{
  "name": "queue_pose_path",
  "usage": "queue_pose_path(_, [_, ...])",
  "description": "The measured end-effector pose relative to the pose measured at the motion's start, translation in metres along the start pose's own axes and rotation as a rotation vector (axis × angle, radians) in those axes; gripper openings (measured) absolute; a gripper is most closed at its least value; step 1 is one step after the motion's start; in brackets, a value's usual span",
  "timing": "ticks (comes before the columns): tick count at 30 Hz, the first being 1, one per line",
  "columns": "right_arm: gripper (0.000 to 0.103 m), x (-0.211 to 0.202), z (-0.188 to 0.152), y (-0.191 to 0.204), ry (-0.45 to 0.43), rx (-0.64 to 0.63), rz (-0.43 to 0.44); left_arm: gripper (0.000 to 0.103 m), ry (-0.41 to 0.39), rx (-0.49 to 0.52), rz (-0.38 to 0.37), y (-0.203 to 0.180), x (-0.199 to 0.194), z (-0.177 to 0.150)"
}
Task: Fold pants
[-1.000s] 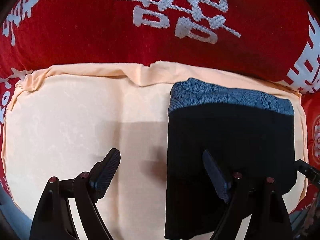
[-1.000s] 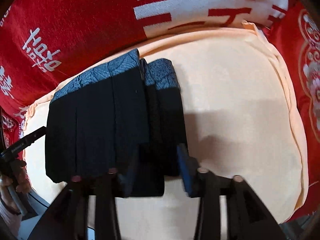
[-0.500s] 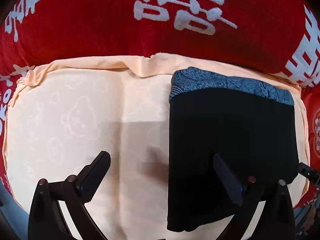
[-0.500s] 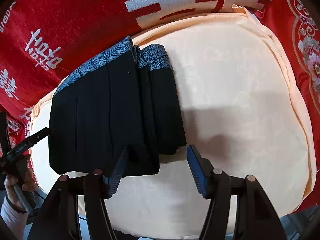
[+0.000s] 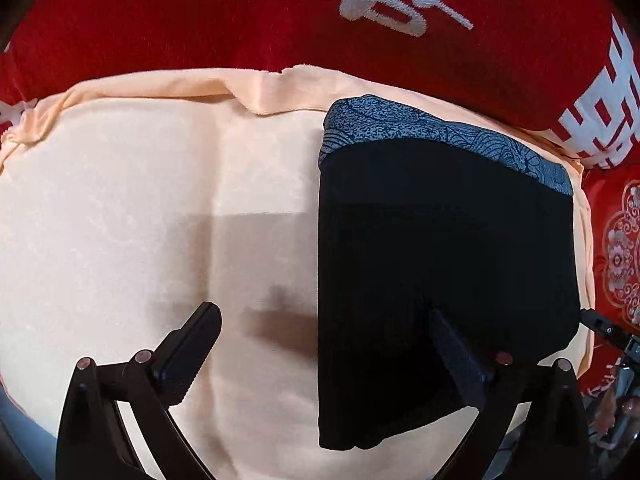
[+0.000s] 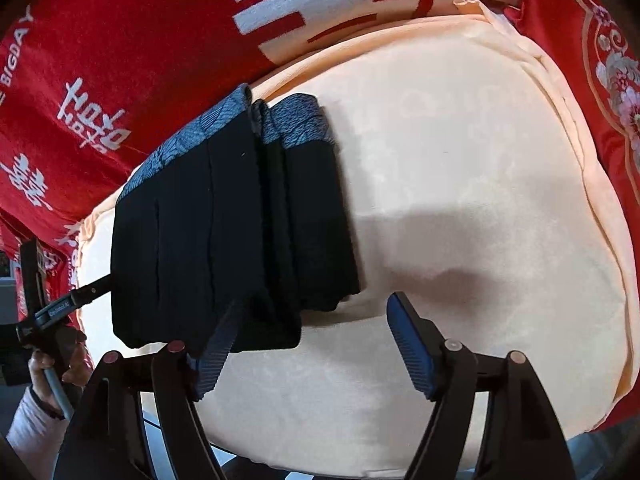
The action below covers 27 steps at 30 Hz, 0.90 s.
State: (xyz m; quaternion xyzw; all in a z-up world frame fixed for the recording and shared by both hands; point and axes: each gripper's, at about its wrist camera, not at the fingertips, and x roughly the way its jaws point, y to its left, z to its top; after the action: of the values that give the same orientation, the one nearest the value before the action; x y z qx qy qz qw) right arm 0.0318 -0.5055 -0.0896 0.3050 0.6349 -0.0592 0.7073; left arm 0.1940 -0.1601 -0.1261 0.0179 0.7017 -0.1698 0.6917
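— Since the pants (image 5: 440, 280) already lie folded in a neat dark stack on the peach cushion (image 5: 140, 208), near its edge by the red blanket (image 5: 180, 20), what should we do?

— We lift the left gripper (image 5: 324, 352) and right gripper (image 6: 308, 344) away slowly, jaws wide and holding nothing, so we don't bump the stack.

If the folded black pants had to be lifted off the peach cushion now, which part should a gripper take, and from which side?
Probably the near edge of the folded pants, approached from the operator's side. The stacked layers end there in a thick edge facing the open right gripper, while the patterned waistband lies at the far end, close to the red blanket.
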Motion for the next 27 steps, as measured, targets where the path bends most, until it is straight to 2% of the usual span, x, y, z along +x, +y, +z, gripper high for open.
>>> queue_pose_path(8, [0.078, 0.011, 0.02, -0.009, 0.018, 0.0, 0.105, 0.103, 0.006, 0.008, -0.051, -0.003, 0.01, 0.012])
queue_pose_path(16, [0.078, 0.037, 0.046, -0.023, 0.081, 0.023, 0.237, 0.103, 0.047, 0.013, -0.191, 0.002, 0.025, 0.028])
queue_pose_path(20, [0.078, 0.048, 0.052, -0.029, 0.115, -0.013, 0.325, 0.103, 0.061, 0.04, -0.246, 0.002, 0.034, 0.033])
queue_pose_path(23, [0.079, 0.06, 0.057, -0.032, 0.146, -0.012, 0.397, 0.103, 0.057, 0.057, -0.277, -0.003, 0.04, 0.036])
queue_pose_path(27, [0.081, 0.068, 0.064, -0.031, 0.167, -0.035, 0.45, 0.103, 0.057, 0.067, -0.306, -0.013, 0.049, 0.042])
